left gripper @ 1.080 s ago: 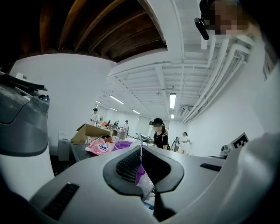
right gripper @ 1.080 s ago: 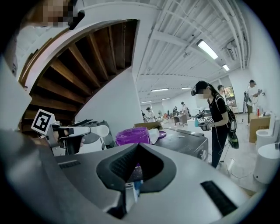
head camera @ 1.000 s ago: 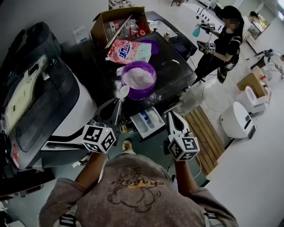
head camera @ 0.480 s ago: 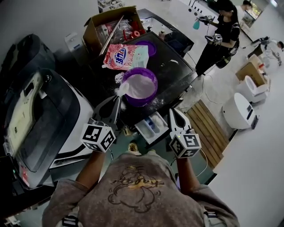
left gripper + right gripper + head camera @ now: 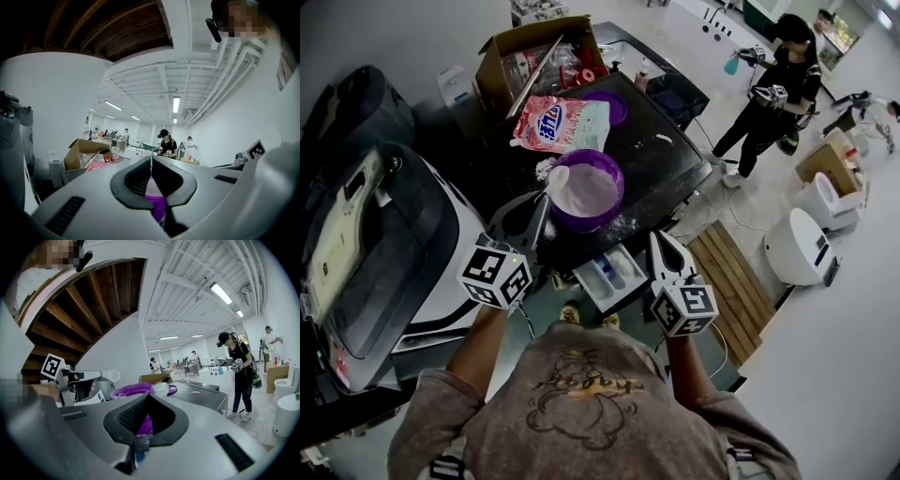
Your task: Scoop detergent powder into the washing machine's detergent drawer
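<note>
Clamping the scoop (image 5: 555, 178) in the left gripper (image 5: 544, 200) at the rim of the bowl (image 5: 586, 225); right gripper (image 5: 657, 240) closed, empty. Calling for a level carry to the near drawer (image 5: 602, 274).

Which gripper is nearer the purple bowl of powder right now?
Left. The left gripper is at the near-left rim of the purple bowl, holding a white scoop at its edge. The right gripper sits apart from it, nearer the person, beside the open drawer.

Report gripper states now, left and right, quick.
Left gripper: jaws closed on the white scoop.
Right gripper: jaws closed, holding nothing.
</note>
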A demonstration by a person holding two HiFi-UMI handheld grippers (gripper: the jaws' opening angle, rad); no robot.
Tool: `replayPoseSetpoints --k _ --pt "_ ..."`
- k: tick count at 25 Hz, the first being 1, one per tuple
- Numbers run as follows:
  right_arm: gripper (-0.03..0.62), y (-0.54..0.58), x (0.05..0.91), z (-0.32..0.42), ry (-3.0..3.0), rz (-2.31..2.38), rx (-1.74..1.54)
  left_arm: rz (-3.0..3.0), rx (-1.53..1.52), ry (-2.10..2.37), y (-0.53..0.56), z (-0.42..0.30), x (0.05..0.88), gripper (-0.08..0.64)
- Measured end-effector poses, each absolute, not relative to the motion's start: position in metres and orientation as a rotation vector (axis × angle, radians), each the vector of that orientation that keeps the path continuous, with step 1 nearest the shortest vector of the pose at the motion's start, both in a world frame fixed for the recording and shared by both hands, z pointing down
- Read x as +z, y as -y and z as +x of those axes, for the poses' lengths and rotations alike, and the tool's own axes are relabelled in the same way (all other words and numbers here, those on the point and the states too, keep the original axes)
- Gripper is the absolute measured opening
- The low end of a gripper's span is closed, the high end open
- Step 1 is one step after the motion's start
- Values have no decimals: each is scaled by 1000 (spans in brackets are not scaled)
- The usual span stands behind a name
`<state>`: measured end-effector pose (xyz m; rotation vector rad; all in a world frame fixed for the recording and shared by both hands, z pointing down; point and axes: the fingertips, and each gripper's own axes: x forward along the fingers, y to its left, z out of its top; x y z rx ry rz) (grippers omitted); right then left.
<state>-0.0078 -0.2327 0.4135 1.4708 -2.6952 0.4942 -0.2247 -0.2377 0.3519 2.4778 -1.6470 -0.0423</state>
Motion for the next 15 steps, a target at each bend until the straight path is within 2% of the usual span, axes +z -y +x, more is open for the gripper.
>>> replayPoseSetpoints --k 15 --pt "2 251 422 15 2708 1439 516 2581 192 1525 278 -204 348 23"
